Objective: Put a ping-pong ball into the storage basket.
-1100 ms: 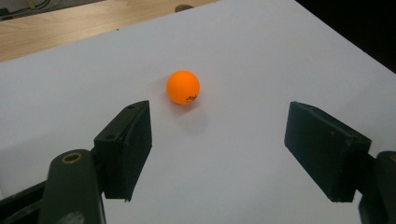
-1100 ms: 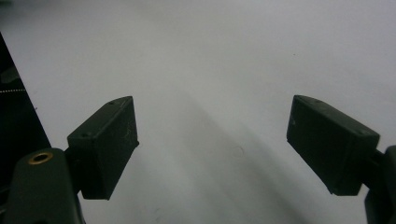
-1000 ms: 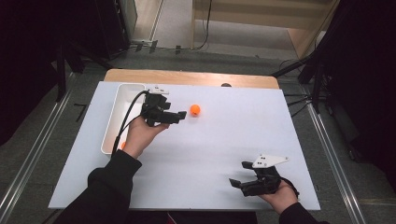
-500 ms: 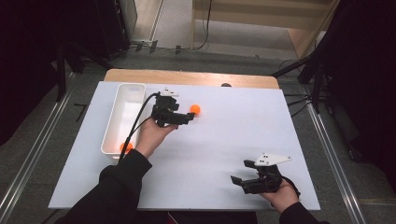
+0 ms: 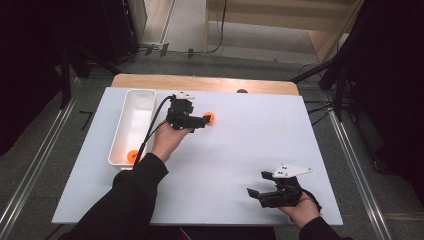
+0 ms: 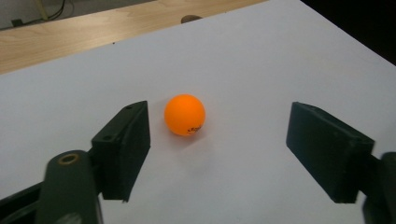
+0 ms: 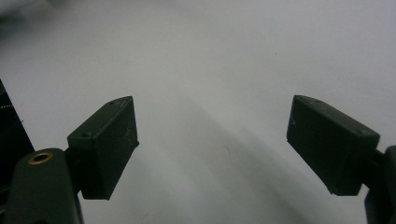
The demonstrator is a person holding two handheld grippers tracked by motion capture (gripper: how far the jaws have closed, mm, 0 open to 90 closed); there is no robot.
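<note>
**Orange ball between open jaws**

The left hand-held gripper (image 6: 217, 149) has just been opening its jaws; the small, glossy orange plastic ball (image 6: 185, 115) with dark print sits ungripped between them, just beside its left jaw, on the white counter (image 6: 261, 60). The right hand-held gripper (image 7: 212, 147) gapes wide, empty.

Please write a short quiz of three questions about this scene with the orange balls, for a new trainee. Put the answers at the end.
1. True or false: the left claw already presses on the orange ball on the table.
2. Where does the second orange ball lie? A) in the white bin B) in the right claw C) on the wooden edge
3. Fill in: the jaws of the right claw stand ____ above the white table.

Key
1. False: the ball sits ahead of the open jaws, nearer one of them, untouched.
2. A, at the bin's near end.
3. open, with nothing between them.
</note>
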